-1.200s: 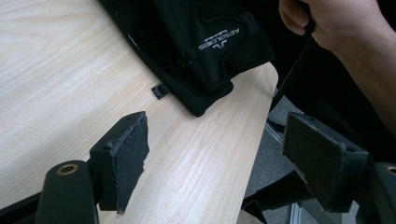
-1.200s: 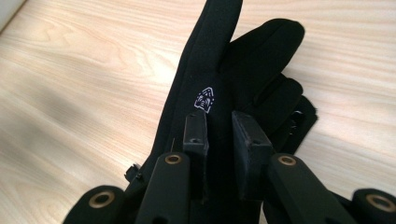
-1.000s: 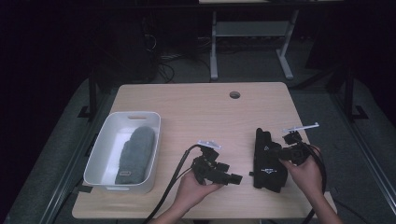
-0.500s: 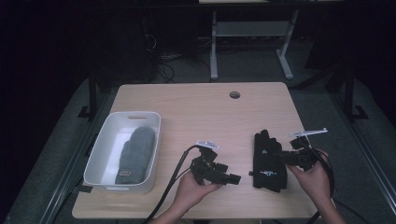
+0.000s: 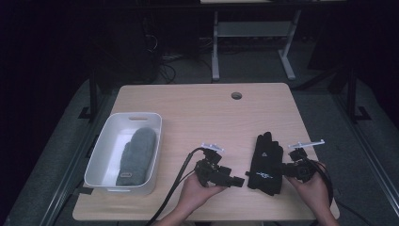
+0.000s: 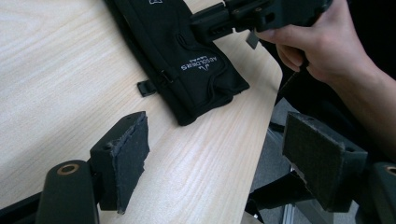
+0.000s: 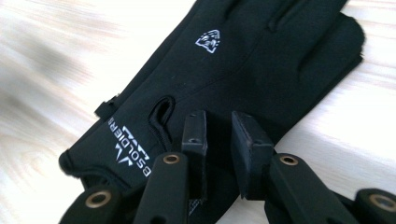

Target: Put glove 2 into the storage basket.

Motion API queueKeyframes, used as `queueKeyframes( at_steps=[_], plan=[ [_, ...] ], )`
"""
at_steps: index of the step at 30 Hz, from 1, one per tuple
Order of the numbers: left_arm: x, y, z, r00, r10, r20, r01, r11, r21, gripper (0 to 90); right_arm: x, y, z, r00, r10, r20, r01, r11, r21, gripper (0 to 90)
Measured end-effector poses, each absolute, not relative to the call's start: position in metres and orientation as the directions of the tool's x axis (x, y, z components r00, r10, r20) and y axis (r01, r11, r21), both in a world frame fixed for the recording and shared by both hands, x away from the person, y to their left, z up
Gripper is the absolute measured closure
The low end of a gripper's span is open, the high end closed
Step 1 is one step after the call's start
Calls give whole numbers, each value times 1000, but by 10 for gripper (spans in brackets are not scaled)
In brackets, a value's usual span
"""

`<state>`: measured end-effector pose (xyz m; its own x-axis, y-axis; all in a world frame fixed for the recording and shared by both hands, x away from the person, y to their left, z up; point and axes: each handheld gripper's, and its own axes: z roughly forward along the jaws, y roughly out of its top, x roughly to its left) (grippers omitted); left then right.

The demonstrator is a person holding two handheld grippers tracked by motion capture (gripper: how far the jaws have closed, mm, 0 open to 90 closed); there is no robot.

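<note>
My right hand-held gripper (image 5: 282,168) rests over the black glove (image 5: 266,162) on the worktop (image 5: 197,113), jaws nearly together, nothing clamped. My left hand-held gripper (image 5: 237,181) waits beside the cuff, jaws apart.

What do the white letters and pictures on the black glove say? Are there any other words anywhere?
"BSOLDIER": white letters near the cuff of the black glove, in the right gripper view; the start is hidden behind the right gripper.
"AI SOLDIERS", roughly: the same print upside down in the left gripper view, with a smaller line beside it too small to read.
A small white badge on the glove's back: a picture, no readable letters.
Grey mitten, white bin, table: no words.
</note>
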<state>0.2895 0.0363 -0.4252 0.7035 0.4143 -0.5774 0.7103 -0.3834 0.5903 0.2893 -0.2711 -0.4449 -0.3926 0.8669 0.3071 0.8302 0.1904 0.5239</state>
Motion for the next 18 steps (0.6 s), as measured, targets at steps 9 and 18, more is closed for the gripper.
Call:
queueKeyframes(
  at_steps=[9,18],
  plan=[
    [295,29,-434,694,435,-574,720,-395,571,239,286,-261,-446,-427,829,360,829,199,524,669],
    [304,12,-448,679,457,-575,734,-419,534,250,299,-276,-441,-392,847,358,811,135,569,434]
  ],
)
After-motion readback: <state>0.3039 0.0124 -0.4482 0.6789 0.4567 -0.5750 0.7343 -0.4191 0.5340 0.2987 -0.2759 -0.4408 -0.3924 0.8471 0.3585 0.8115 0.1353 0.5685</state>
